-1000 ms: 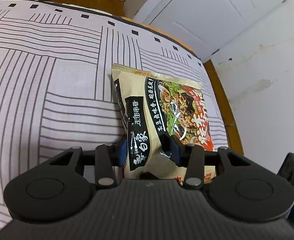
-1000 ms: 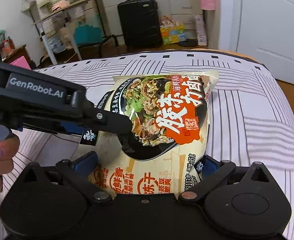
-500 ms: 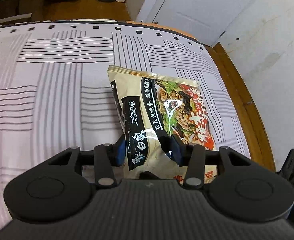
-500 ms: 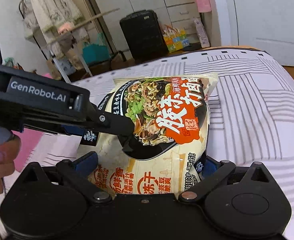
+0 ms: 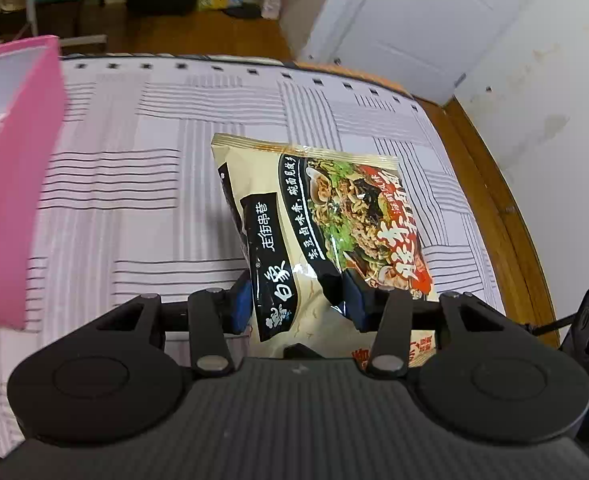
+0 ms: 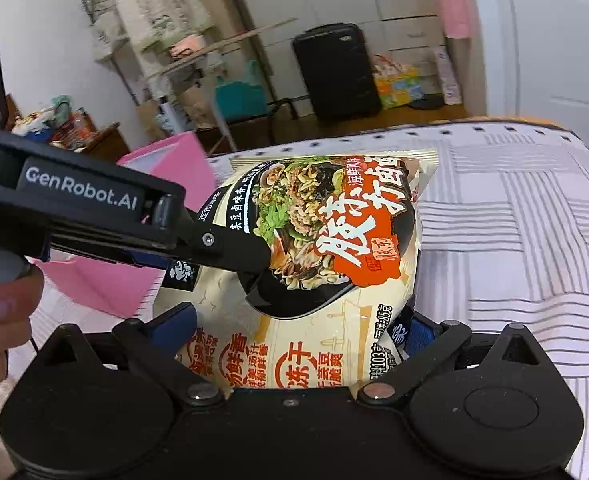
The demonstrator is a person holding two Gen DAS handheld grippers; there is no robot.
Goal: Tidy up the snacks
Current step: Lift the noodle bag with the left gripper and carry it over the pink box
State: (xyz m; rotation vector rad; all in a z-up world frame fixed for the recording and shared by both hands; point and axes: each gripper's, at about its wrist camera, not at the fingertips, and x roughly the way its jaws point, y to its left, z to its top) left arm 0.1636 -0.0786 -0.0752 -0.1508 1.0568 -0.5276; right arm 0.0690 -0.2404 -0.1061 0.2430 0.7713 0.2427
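Noodle packet (image 5: 326, 240) held in the air above a bed's striped cover (image 5: 142, 184), gripped by both hand-held tools at once. Compared with a second ago, a pink box (image 5: 10, 184) has come into view at the left edge of the bed in the left wrist view, and behind the left gripper (image 6: 230, 256) in the right wrist view — the packet has been lifted and carried toward it, so it is probably the container the snacks are meant to go in. Left gripper (image 5: 298, 300) is clenched on the packet's lower left side, creasing the wrapper. Right gripper (image 6: 294, 332) clamps the packet's bottom edge across its width. Packet's long axis runs away from both cameras — sealed top edge pointing toward the bed's far edge, printed face up and tilted.
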